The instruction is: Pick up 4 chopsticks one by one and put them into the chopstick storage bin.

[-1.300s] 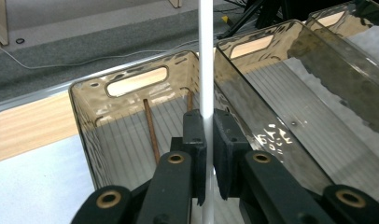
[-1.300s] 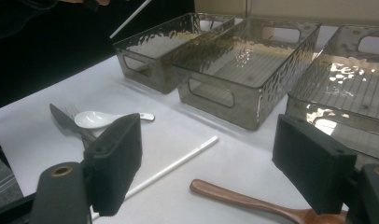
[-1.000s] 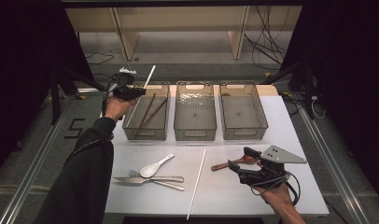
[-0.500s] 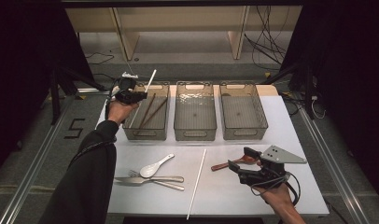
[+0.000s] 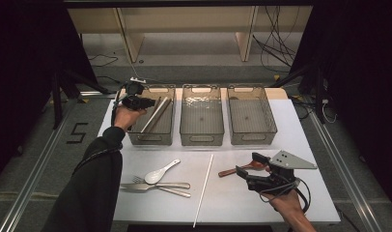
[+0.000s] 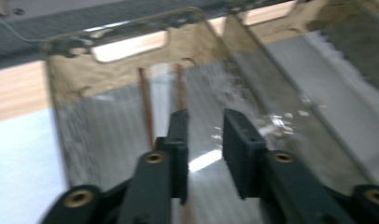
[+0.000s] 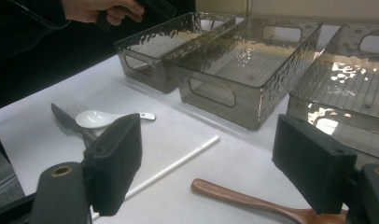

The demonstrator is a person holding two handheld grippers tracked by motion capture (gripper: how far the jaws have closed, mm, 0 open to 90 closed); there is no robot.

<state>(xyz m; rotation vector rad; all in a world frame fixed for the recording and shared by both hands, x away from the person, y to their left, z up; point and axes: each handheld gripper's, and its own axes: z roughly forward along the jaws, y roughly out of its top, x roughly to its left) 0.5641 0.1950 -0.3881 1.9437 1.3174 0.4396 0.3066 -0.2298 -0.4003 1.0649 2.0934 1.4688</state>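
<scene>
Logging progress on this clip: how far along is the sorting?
Done: sticks lie in the left bin. In hand: the left gripper above it, jaws just opening, nothing between them; the right gripper is open near the wooden spoon. Left: white spoon, fork, knife, white stick; middle bin and right bin are empty.

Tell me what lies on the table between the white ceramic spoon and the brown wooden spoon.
A long white straw lies between the white ceramic spoon and the brown wooden spoon, seen in the high view.

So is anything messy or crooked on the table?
Mostly tidy. The long white stick lies slanted across the middle of the table. In the left bin, thin sticks lean with their ends on the rim instead of lying flat. The fork and knife overlap under the white spoon. Nothing looks spilled or broken.
</scene>
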